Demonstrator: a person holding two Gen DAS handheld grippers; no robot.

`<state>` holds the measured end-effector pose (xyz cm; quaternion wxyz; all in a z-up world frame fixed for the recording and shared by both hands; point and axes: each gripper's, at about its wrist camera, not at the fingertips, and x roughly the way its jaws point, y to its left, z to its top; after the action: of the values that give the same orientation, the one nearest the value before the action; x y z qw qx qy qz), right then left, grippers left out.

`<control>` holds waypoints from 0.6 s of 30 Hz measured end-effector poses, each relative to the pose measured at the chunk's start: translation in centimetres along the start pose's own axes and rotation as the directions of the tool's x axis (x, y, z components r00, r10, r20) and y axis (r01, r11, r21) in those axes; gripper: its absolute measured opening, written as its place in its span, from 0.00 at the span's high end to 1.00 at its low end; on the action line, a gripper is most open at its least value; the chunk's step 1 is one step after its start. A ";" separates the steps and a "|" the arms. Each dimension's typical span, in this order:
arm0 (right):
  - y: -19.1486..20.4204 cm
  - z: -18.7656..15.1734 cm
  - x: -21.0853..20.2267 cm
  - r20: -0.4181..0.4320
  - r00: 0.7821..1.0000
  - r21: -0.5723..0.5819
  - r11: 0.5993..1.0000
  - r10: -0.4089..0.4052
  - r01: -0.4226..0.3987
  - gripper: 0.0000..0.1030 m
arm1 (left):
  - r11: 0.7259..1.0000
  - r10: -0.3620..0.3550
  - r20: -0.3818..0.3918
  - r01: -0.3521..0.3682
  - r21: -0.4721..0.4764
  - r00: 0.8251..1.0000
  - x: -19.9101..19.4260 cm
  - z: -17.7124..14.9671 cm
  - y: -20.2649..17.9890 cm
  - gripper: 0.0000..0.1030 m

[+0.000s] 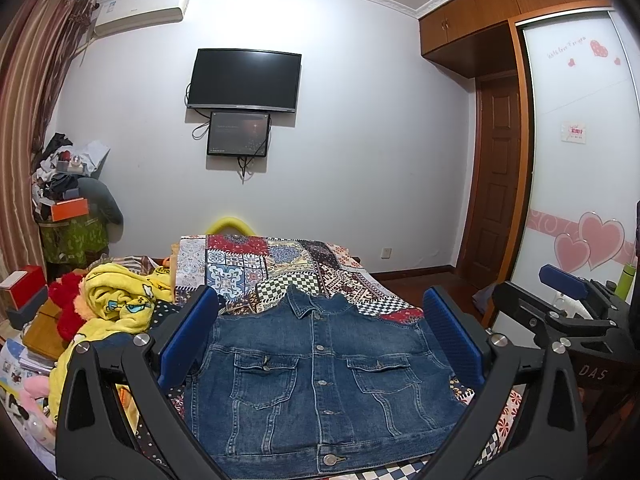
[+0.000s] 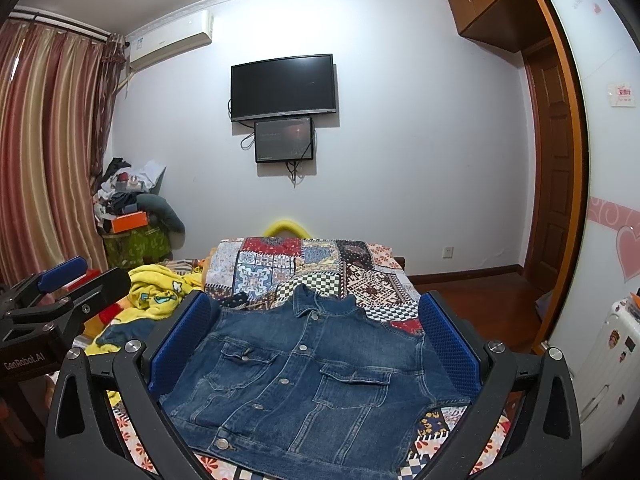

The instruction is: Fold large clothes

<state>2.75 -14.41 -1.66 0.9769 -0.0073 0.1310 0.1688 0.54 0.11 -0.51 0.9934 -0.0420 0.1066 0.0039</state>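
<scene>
The denim jacket (image 1: 320,384) lies flat and front-up on the bed (image 1: 280,272), buttoned, with two flap pockets, metal buttons and stitched seams in faded blue cloth. It sits straight ahead of both tools, framed between their fingers, collar pointing away.

The left gripper (image 1: 320,340) is spread wide and holds nothing; its blue ribbed pads (image 1: 186,336) hang above the jacket's sides. The right gripper (image 2: 316,344) is likewise wide and empty, with textured blue pads (image 2: 448,340) on black arms.

The bed is covered by a patchwork quilt (image 2: 288,268) of checks, tiles and florals. To the left of the tools a yellow fleece blanket (image 1: 116,308) lies crumpled. Beyond, on the pale wall, hangs a dark television (image 1: 245,80) with a smaller screen (image 1: 238,134) under it. Striped curtains (image 2: 44,152) hang at left; a wooden wardrobe (image 1: 500,4) stands at right.
</scene>
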 end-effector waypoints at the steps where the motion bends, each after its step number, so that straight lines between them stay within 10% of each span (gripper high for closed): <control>1: 0.0 0.0 0.0 0.001 1.000 0.002 1.000 0.001 -0.001 0.00 | 1.000 0.000 0.000 0.000 0.000 1.000 0.0 0.0 0.0 0.00; 18: -0.2 -0.5 2.1 -0.036 0.999 0.012 1.000 -0.015 0.016 0.00 | 0.999 0.036 -0.030 -0.036 -0.026 0.999 1.9 -0.5 2.0 0.00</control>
<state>4.60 -13.94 -2.68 0.9757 -0.0055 0.1494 0.1603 2.26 2.07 -1.53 0.9908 -0.0532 0.1220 0.0226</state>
